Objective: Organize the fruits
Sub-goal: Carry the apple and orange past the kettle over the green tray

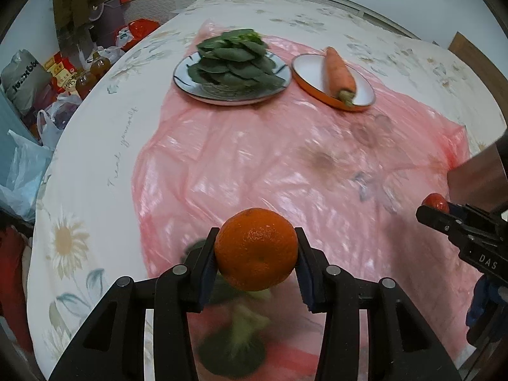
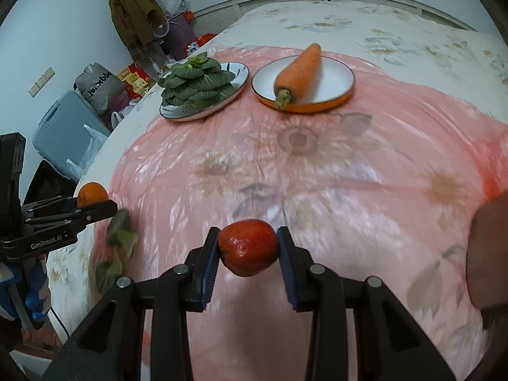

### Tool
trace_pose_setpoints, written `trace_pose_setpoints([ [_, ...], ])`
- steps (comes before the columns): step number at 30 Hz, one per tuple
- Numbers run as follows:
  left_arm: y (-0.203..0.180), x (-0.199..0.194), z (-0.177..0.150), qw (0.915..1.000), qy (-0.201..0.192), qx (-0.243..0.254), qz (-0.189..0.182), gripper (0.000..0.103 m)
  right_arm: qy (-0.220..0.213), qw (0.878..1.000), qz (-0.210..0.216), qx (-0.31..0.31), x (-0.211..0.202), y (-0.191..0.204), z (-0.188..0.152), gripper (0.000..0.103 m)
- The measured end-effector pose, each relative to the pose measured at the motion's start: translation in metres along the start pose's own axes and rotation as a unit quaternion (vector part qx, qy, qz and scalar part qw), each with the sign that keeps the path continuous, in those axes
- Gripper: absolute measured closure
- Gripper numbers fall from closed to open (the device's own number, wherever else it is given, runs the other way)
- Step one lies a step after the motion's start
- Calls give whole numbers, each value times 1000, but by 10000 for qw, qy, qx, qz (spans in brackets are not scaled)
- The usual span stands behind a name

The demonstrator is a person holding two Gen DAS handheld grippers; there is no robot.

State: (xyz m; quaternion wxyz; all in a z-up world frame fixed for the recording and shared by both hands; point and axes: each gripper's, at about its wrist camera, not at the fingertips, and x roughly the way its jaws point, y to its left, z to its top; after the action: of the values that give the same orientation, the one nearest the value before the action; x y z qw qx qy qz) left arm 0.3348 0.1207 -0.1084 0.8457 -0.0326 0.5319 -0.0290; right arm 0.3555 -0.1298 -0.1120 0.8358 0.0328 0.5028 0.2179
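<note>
Two grippers showing, each clenching fruit. Left gripper gripping orange at bottom centre of left view, above blurred green vegetable lying on pink plastic sheet. Right gripper squeezing red fruit at bottom centre of right view. Farther up frame, plate of leafy greens sitting left, orange-rimmed plate carrying carrot sitting right, both on sheet over floral bed.

Both wrist views look steeply down, close over pink sheet. Shared: greens plate, carrot plate; each sees other gripper at edge.
</note>
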Motion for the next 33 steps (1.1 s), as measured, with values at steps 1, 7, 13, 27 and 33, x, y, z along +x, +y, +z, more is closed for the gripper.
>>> trace_pose_setpoints([
  [1,-5,-1,-2,10000,11,1,7,65,13,10000,-14,20,-5,-3,-5,68],
  [7,-42,-6,-21,9999,111,86,-25,65,79,9999,-68,67,-28,-18,-31,68],
  [13,-80,-4,-36,9994,249,242,-21,65,55,9996,-117,253,-50,-36,-55,68],
  [27,-177,-12,-54,9948,450,904,-93,65,-110,9962,-287,814,-107,-91,-103,68],
  [33,-224,-20,-58,9907,447,1266,-217,65,-126,9949,-310,951,-125,-106,-119,68],
])
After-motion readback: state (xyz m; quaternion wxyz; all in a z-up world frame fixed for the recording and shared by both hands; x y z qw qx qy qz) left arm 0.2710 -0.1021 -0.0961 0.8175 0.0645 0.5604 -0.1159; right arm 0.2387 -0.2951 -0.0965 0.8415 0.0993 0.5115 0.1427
